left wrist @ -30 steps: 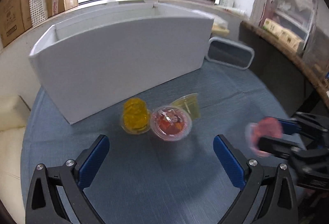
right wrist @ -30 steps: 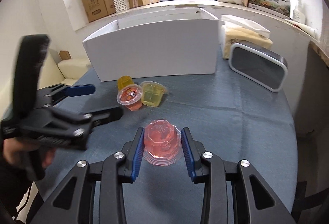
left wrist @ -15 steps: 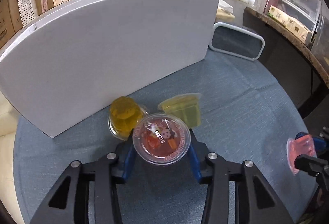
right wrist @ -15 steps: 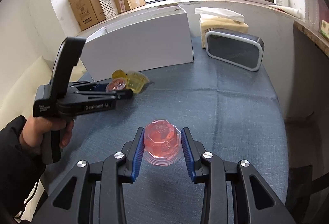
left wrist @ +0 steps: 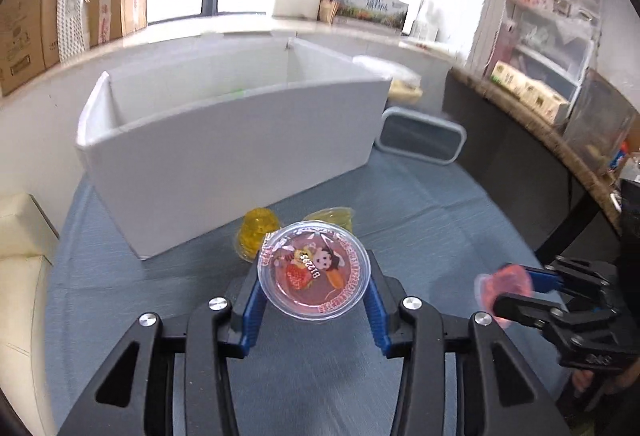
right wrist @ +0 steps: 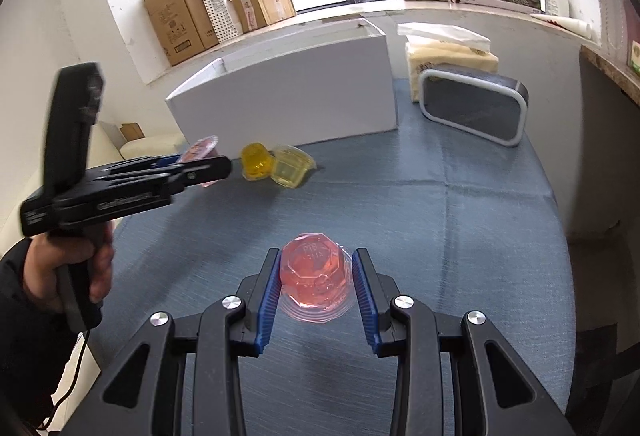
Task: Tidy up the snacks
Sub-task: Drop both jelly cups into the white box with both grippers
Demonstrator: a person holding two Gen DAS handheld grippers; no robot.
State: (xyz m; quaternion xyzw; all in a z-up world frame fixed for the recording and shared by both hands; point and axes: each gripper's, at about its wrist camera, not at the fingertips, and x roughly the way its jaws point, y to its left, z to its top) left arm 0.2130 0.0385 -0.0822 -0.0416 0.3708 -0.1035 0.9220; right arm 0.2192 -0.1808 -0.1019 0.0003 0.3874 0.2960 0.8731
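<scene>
My left gripper (left wrist: 314, 302) is shut on a red jelly cup (left wrist: 313, 268) with a cartoon lid and holds it above the blue tabletop; it also shows in the right wrist view (right wrist: 200, 151). My right gripper (right wrist: 316, 284) is shut on a pink jelly cup (right wrist: 314, 268), base up; it shows at the right of the left wrist view (left wrist: 502, 286). An orange-yellow jelly cup (left wrist: 256, 232) and a pale yellow jelly cup (left wrist: 332, 216) lie on the table in front of the white box (left wrist: 224, 159).
The white box (right wrist: 288, 95) is open at the top, with a divider inside. A grey rounded-rectangle device (right wrist: 474, 105) and a tissue pack (right wrist: 448, 53) stand to its right. Cardboard boxes (right wrist: 180, 19) line the window sill. A cream seat (left wrist: 20, 276) is left of the table.
My left gripper closed on the red jelly cup and lifted it off the table, back from the box. My right gripper keeps hold of the pink cup.
</scene>
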